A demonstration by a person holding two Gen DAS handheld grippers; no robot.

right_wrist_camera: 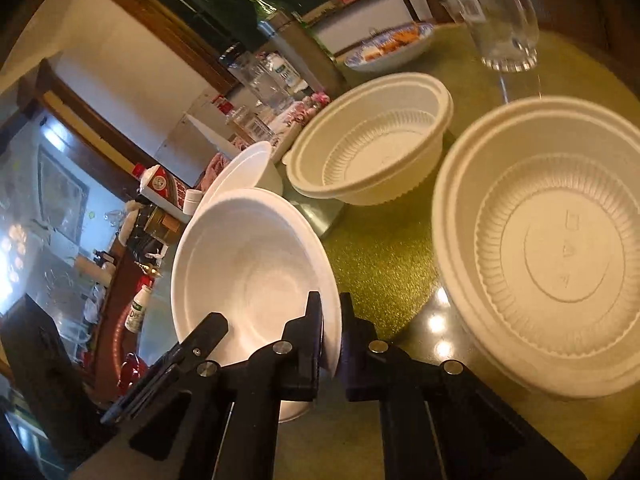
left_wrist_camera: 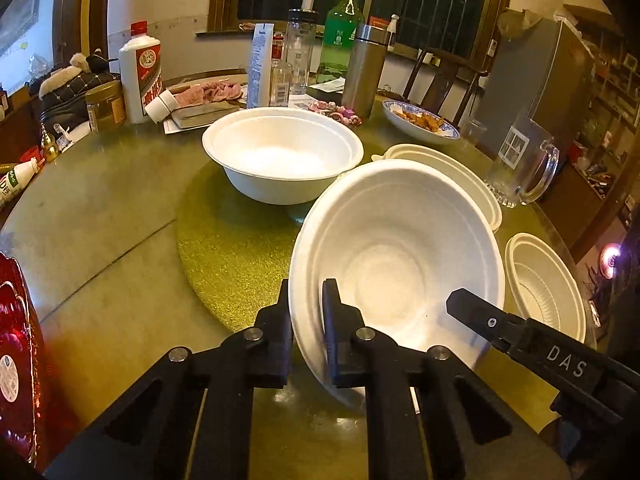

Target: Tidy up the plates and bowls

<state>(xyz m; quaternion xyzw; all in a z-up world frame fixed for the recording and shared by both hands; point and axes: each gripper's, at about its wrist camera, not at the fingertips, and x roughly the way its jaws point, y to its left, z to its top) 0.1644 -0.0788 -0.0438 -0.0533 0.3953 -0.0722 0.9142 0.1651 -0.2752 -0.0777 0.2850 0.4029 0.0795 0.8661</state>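
Note:
Both grippers hold one white foam bowl (left_wrist_camera: 396, 256), tilted above the table. My left gripper (left_wrist_camera: 307, 300) is shut on its left rim. My right gripper (right_wrist_camera: 331, 314) is shut on its right rim (right_wrist_camera: 256, 272); a right finger shows in the left wrist view (left_wrist_camera: 476, 316). A second white foam bowl (left_wrist_camera: 282, 152) stands upright on the gold turntable (left_wrist_camera: 224, 232), further back; it also shows in the right wrist view (right_wrist_camera: 256, 168). Two cream ribbed plastic bowls stand to the right: a far one (right_wrist_camera: 372, 144) and a near one (right_wrist_camera: 548, 240).
A glass mug (left_wrist_camera: 520, 160) and a blue-rimmed plate of food (left_wrist_camera: 420, 118) stand at the back right. Bottles, a steel flask (left_wrist_camera: 364, 70) and a white liquor bottle (left_wrist_camera: 140, 68) crowd the back of the table. A red object (left_wrist_camera: 16, 352) is at the near left.

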